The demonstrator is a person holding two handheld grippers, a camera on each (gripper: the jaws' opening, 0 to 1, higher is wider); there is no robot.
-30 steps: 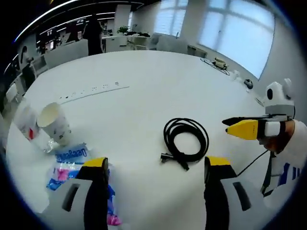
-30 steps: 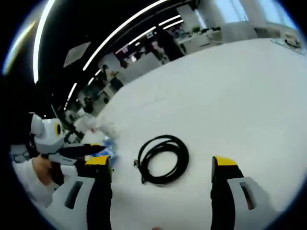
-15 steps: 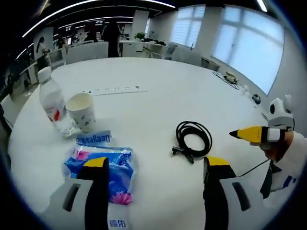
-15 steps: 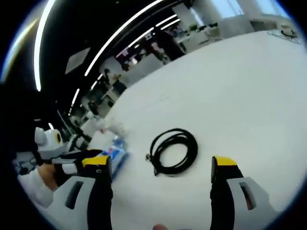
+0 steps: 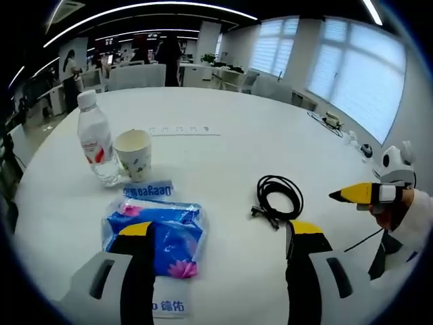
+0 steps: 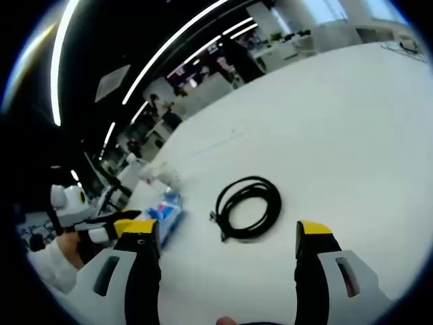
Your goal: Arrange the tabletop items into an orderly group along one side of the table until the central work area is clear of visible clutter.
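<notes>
The left gripper hangs low over the white table, its 2 yellow-tipped jaws wide apart with nothing between them. Its left jaw overlaps the near end of a blue tissue pack lying flat toward the table's near edge; whether the jaw touches the pack cannot be told.

Just beyond the pack stands a paper cup, upright, and close beside it a clear water bottle with a red label and white cap. Whether cup and bottle touch is unclear. A coiled black cable lies apart from these, nearer the middle of the table.

The right gripper also has its jaws spread and empty, angled down toward the cable, which sits ahead of and between the jaws, clear of both. In the left gripper view it comes in from the right edge with its yellow tip pointing inward over the table, held in a hand with a white sleeve behind.

In the right gripper view the pack lies left of the cable.
</notes>
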